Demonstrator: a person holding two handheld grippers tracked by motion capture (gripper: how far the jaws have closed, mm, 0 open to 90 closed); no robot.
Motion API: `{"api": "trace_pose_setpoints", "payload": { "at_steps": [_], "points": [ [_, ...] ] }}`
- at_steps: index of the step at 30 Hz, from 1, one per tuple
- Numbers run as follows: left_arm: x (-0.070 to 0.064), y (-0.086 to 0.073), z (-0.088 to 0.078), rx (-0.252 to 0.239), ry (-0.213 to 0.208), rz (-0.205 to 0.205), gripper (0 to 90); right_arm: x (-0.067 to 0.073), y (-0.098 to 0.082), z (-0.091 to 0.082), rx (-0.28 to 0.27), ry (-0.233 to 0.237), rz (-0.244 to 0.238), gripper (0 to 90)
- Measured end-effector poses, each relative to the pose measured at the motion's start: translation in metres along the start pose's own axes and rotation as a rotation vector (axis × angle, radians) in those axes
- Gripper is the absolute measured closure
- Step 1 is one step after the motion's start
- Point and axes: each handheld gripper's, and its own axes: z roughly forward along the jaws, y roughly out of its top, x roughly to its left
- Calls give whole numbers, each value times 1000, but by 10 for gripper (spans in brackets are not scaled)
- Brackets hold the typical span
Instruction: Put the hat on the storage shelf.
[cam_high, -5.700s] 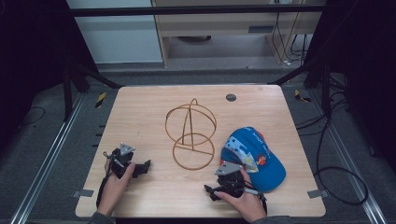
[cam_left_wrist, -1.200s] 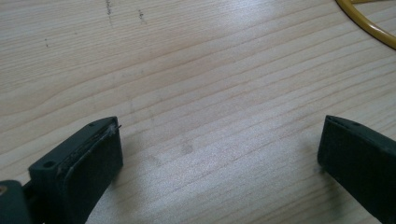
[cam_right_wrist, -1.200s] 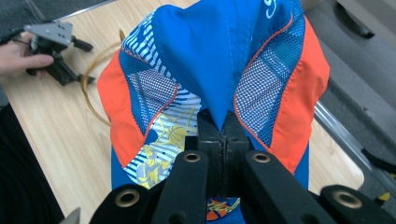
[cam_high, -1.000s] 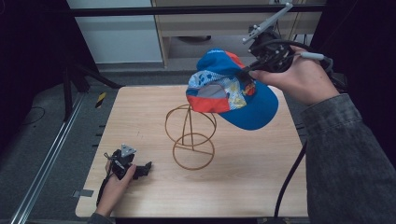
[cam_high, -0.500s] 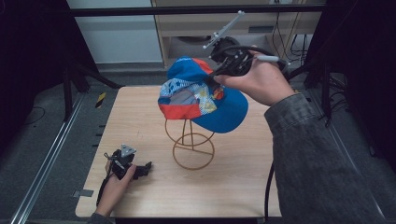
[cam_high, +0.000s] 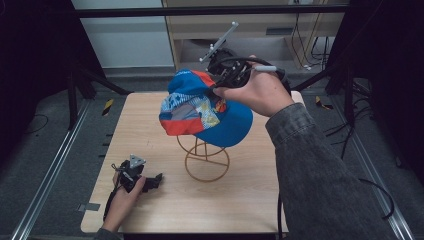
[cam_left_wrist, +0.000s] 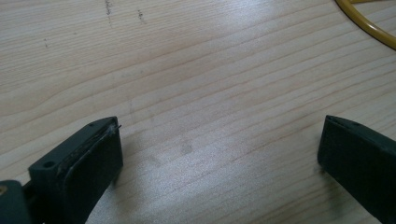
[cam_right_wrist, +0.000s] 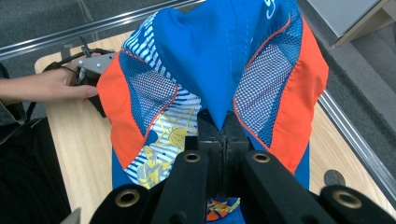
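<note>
We are mid-carry — our right gripper (cam_right_wrist: 223, 140), jaws pinched on the crown fabric, holds the blue cap (cam_high: 205, 107) just above the wire stand (cam_high: 206, 159), our left gripper (cam_high: 135, 176) resting open-jawed on the table (cam_high: 250, 200) — and next we should lower the cap squarely onto the frame.

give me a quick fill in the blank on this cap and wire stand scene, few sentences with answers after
1. The right gripper is shut on the crown fabric of the blue and orange ____.
2. The cap hangs above the top of the yellow wire ____ on the table.
3. The left gripper rests on the table with its jaws ____.
4. The stand has a base shaped like a ____.

Missing words: cap; stand; open; ring
</note>
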Motion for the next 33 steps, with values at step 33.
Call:
{"api": "trace_pose_setpoints", "payload": {
  "at_steps": [33],
  "points": [
    [0, 0, 0, 1, -1, 0, 0, 8, 4, 59, 131, 11, -20, 895]
  ]
}}
